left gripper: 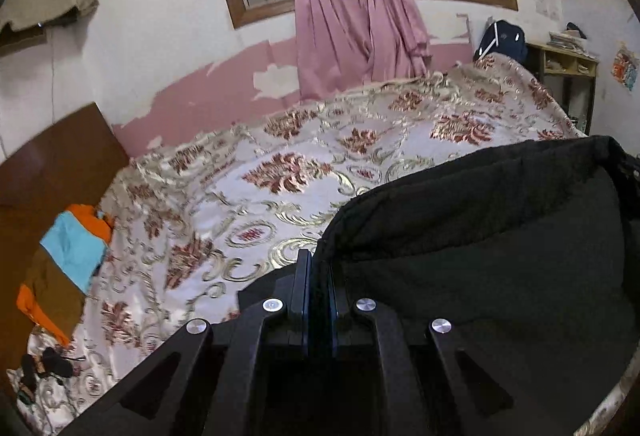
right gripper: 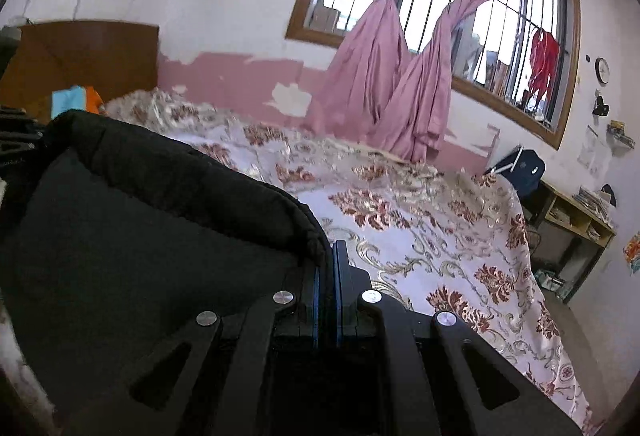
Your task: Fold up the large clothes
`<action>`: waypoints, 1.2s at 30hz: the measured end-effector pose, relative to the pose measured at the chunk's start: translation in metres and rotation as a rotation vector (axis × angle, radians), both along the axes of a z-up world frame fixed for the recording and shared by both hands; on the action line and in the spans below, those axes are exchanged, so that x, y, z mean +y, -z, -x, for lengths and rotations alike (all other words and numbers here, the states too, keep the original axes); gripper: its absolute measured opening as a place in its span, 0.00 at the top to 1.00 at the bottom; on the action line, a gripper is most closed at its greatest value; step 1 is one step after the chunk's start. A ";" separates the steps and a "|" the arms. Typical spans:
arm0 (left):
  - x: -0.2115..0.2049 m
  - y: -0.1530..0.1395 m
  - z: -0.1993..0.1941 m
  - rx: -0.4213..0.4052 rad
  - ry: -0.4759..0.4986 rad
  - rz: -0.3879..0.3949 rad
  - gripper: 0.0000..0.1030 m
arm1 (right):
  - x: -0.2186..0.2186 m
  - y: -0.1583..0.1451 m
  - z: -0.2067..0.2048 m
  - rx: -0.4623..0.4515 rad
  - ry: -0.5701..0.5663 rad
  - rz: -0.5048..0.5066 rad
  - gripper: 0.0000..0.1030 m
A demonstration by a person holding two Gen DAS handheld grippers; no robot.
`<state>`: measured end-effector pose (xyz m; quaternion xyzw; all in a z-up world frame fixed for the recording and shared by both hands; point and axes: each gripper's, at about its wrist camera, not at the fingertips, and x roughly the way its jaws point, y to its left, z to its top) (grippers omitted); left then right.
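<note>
A large black fleecy garment (left gripper: pixel 480 236) hangs stretched between my two grippers above a bed with a floral cover (left gripper: pixel 280 163). In the left wrist view my left gripper (left gripper: pixel 319 264) is shut on the garment's left corner, and the cloth spreads away to the right. In the right wrist view my right gripper (right gripper: pixel 328 256) is shut on the opposite corner of the black garment (right gripper: pixel 140 228), whose cloth spreads to the left. The top edge sags in a fold between them. The other gripper shows only as a dark edge at each view's side.
The floral bed cover (right gripper: pixel 420 228) lies ahead and below. An orange, blue and brown pile of clothes (left gripper: pixel 68 264) sits by the brown headboard (left gripper: pixel 56 159). Pink curtains (left gripper: pixel 352 7) hang at the window behind the bed. A dark backpack (right gripper: pixel 520 171) and a shelf (right gripper: pixel 576 220) stand at the far end.
</note>
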<state>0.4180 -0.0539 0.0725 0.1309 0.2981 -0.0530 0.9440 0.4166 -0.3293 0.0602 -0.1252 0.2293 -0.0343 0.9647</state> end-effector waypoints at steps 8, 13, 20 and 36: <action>-0.004 0.039 -0.044 0.074 0.008 0.019 0.93 | 0.003 0.043 -0.050 0.086 0.022 0.035 0.95; -0.005 0.047 -0.054 0.089 0.011 0.014 0.92 | 0.005 0.056 -0.062 0.097 0.037 0.045 0.95; 0.002 0.045 -0.061 0.136 0.029 0.078 0.88 | 0.002 0.059 -0.064 0.122 0.016 0.018 0.93; 0.032 -0.012 0.001 -0.029 0.061 0.316 0.14 | 0.000 0.012 0.006 0.003 -0.191 -0.156 0.13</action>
